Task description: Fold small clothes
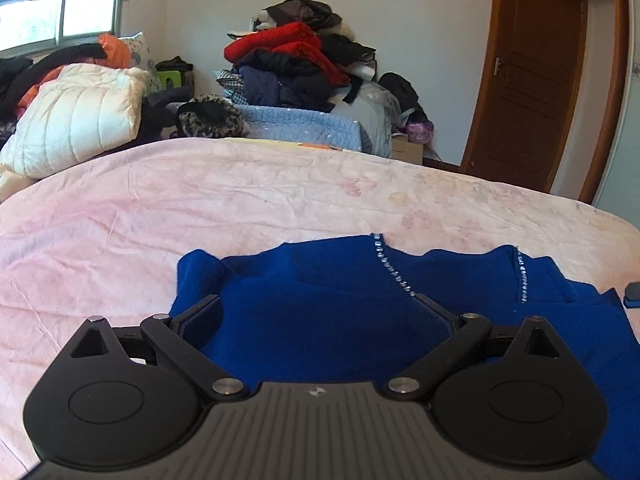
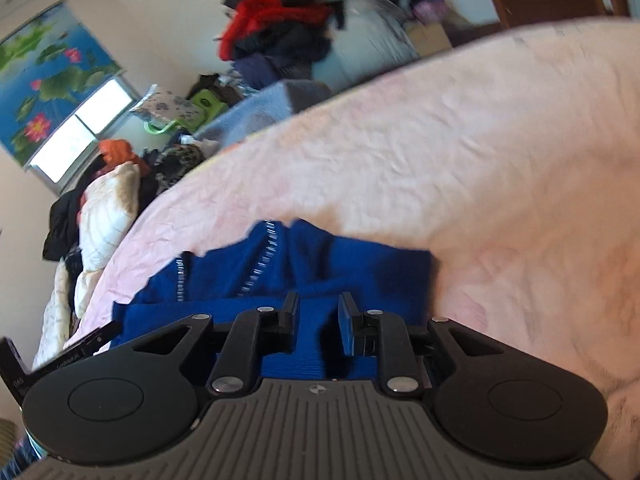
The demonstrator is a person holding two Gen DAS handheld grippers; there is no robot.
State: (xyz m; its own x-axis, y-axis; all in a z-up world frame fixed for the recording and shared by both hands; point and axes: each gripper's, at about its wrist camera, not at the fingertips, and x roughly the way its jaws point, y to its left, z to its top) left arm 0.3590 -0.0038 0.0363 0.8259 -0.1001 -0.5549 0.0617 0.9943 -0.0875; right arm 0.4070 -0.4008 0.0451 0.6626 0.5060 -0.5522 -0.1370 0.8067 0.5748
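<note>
Hovering low and level, the left gripper (image 1: 320,312) spreads its jaws wide over the blue garment (image 1: 340,300). The right gripper (image 2: 318,320), rolled toward ten o'clock, holds its jaws partly apart over the same cloth on the pink bedspread (image 2: 480,160).

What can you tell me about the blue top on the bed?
The blue top is a deep royal blue, soft and fuzzy like knit. Two rows of small shiny beads run down it. It lies rumpled and partly folded on the pink bedsheet. The left hand-held gripper is spread wide over it; the right hand-held gripper has cloth between its nearly closed fingers.
</note>
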